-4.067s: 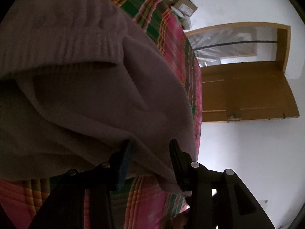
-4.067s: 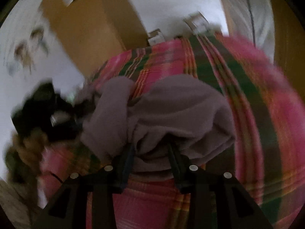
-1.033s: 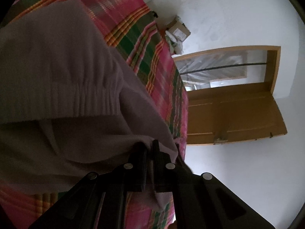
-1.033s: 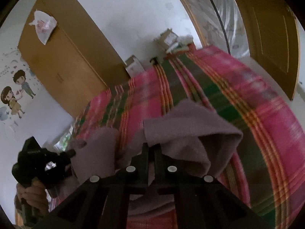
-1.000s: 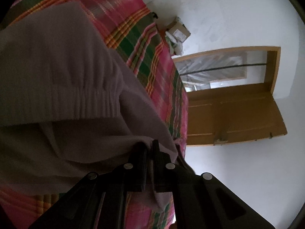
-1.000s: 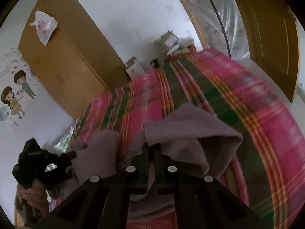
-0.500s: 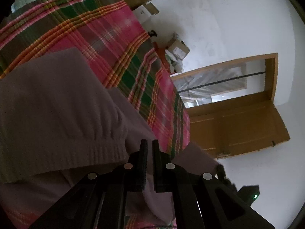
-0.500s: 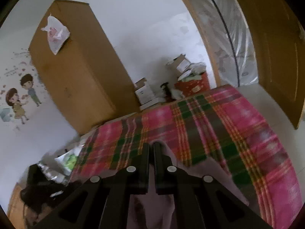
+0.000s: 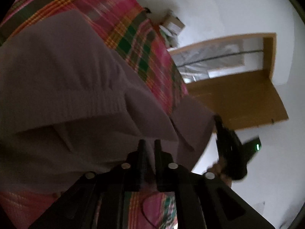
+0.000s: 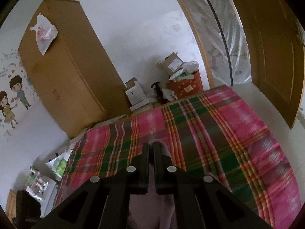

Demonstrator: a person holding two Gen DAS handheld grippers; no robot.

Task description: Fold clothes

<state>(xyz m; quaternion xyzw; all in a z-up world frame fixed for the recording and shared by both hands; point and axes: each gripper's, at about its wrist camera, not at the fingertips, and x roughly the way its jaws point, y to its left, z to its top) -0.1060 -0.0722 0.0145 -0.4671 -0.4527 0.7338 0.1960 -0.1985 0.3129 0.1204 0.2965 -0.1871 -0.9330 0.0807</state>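
Both tools have risen since the frame about four seconds back, when their jaws stood apart over the heaped garment; now each is pinched closed on cloth and the garment hangs between them above the bed.

The left gripper [image 9: 148,147] has its jaws nearly together, with a fold of the mauve-grey knitted sweater [image 9: 63,80] nipped in the narrow gap. Ahead of it and to its left, the sweater's ribbed cuff band [image 9: 80,106] droops over the bulk of the cloth. To its right, the other corner runs up to the right gripper [image 9: 219,122], seen there as a dark shape with a green light and a hand under it.

From the right wrist view, the right gripper [image 10: 150,148] is likewise all but closed, and a sliver of the same mauve cloth pokes up between its jaws and hangs below the tool. Past its tips lies the pink and green plaid bedspread [image 10: 219,133], well below.

By its sag and soft creases, the sweater looks limp, light and a little stretchy, not slippery. It will likely drape wherever it is unsupported, so a deep bite on a doubled edge or seam near the hem corners should hold better than single knit, which may stretch or slide out.
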